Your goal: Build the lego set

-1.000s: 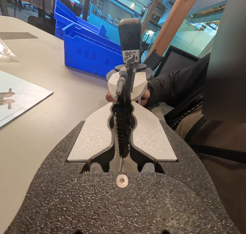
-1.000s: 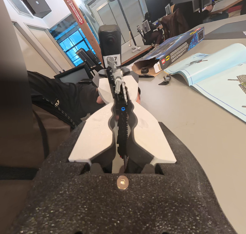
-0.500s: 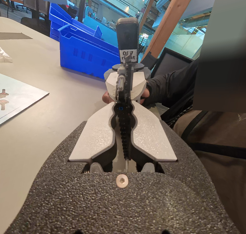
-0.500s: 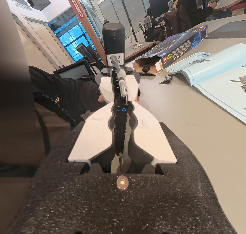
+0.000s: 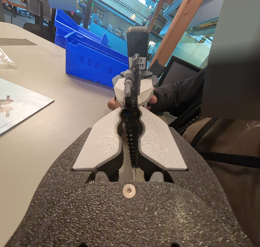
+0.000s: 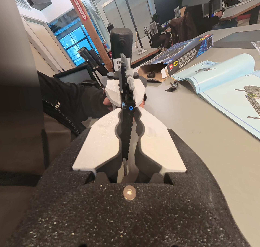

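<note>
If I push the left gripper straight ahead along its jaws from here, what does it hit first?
Most likely the right gripper. It faces the left gripper nose to nose, both clamped on the same black toothed brick assembly, with almost no space visible between their tips. Exact depth is unclear.

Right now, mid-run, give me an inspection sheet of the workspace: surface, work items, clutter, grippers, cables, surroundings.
Surface: pale grey table, matte, no spills seen.
Work items: long black brick assembly with grey pin, spanning both grippers edge-on; open instruction booklet; torn set box.
Clutter: small dark brick piece; clear bag; blue bins.
Grippers: left gripper and right gripper face each other, each closed on the assembly.
Cables: nothing seen.
Surroundings: wooden post, monitor, desks, seated people.
</note>
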`<state>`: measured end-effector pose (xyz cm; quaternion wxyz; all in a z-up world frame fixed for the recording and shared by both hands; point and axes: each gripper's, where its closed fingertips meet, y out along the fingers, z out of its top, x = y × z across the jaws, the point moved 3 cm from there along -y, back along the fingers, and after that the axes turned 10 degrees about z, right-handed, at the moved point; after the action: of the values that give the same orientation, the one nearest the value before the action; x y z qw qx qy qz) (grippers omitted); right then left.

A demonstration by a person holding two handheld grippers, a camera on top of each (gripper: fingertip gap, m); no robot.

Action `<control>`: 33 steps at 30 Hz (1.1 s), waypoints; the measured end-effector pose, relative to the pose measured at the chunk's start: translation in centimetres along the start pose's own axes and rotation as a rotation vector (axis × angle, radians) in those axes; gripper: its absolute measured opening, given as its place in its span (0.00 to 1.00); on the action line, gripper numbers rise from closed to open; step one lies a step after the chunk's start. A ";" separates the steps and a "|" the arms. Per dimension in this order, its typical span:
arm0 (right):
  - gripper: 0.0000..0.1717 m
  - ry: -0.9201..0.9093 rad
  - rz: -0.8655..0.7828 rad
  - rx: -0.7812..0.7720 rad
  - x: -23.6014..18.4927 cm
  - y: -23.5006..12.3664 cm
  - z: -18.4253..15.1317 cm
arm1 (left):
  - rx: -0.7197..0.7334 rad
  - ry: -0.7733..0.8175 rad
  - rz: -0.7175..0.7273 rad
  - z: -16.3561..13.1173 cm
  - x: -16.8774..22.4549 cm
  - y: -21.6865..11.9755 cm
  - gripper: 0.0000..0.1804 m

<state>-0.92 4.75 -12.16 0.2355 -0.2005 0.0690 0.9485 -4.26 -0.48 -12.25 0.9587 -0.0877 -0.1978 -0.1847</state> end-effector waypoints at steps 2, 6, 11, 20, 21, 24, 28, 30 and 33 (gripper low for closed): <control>0.09 -0.004 0.014 0.013 -0.1 0.0 0.0 | 0.005 0.022 0.003 0.0 0.2 0.0 0.10; 0.09 -0.026 0.029 0.003 -0.4 0.0 0.0 | -0.004 0.112 0.028 0.1 0.6 -0.1 0.10; 0.09 -0.047 0.047 -0.035 -0.5 -0.1 -0.3 | -0.030 0.174 0.049 0.0 0.8 -0.1 0.10; 0.14 -0.108 -0.055 -0.131 0.3 -0.1 -0.7 | -0.103 0.168 0.061 -0.7 0.2 0.0 0.09; 0.13 -0.110 -0.051 -0.132 0.2 0.0 -0.7 | -0.108 0.162 0.059 -0.8 0.2 0.1 0.10; 0.10 -0.120 -0.030 -0.130 -0.1 0.0 -0.8 | -0.114 0.149 0.049 -0.8 0.3 0.1 0.10; 0.10 -0.125 -0.013 -0.119 -0.3 0.0 -0.7 | -0.121 0.153 0.039 -0.8 0.5 0.1 0.09; 0.09 -0.125 -0.001 -0.121 -0.4 0.0 -0.7 | -0.118 0.159 0.038 -0.8 0.6 0.1 0.09; 0.09 -0.118 0.027 -0.133 -0.7 0.0 -0.8 | -0.127 0.182 0.034 -0.8 1.0 0.1 0.09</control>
<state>-0.10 4.31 -12.57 0.2124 -0.1586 -0.0055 0.9642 -3.11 -0.94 -12.59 0.9683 -0.1342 -0.0963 -0.1876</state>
